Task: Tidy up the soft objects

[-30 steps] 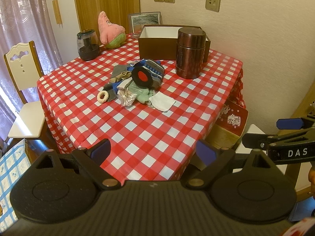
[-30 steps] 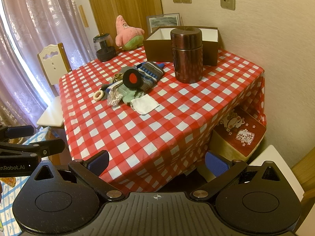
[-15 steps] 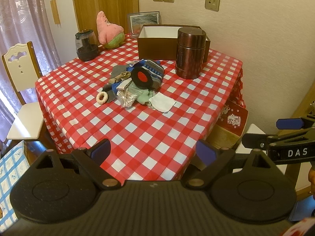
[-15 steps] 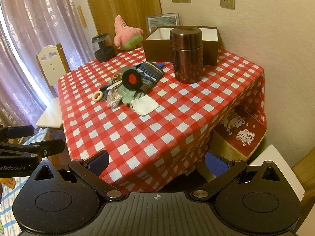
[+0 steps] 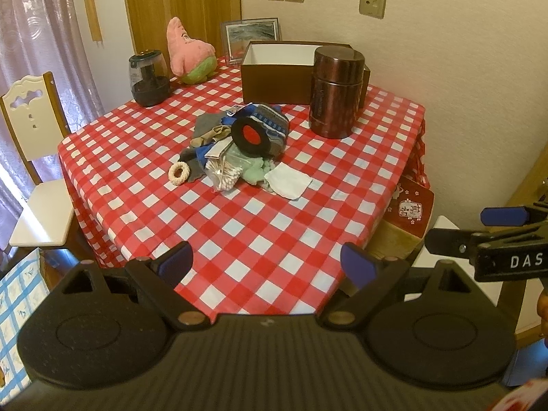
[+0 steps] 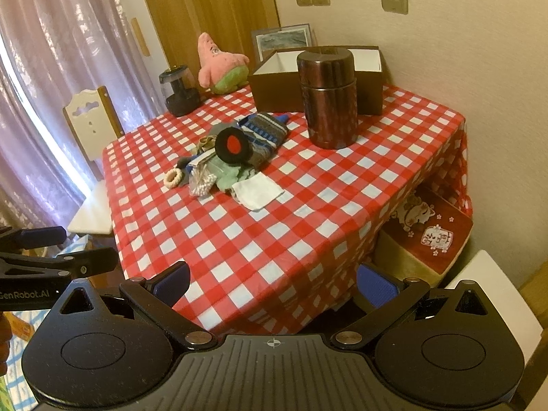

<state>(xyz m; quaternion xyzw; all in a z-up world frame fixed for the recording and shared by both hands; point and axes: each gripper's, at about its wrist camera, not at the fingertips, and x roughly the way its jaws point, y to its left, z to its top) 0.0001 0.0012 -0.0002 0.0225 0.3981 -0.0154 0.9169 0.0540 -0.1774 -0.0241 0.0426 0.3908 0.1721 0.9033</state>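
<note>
A heap of soft items (image 5: 239, 150) (image 6: 236, 157) lies mid-table on the red-checked cloth (image 5: 239, 233) (image 6: 308, 212): striped knit socks (image 5: 270, 126), a black pad with a red dot (image 5: 251, 135), a white cloth (image 5: 287, 181) (image 6: 257, 190), a green cloth, a bag of cotton swabs (image 5: 222, 174) and a beige scrunchie (image 5: 179, 173). A pink starfish plush (image 5: 186, 53) (image 6: 219, 63) sits at the far edge. An open brown box (image 5: 277, 68) (image 6: 284, 75) stands behind. My left gripper (image 5: 267, 263) and right gripper (image 6: 272, 282) hover open over the near table edge, holding nothing.
A tall brown metal canister (image 5: 335, 92) (image 6: 328, 99) stands before the box. A dark grinder jar (image 5: 149, 78) and a framed picture (image 5: 251, 34) are at the back. A white chair (image 5: 30, 137) is left, a red box (image 6: 428, 236) under the table right.
Both views have shifted slightly toward the table and a little to the left; the objects lie as before and both grippers stay open.
</note>
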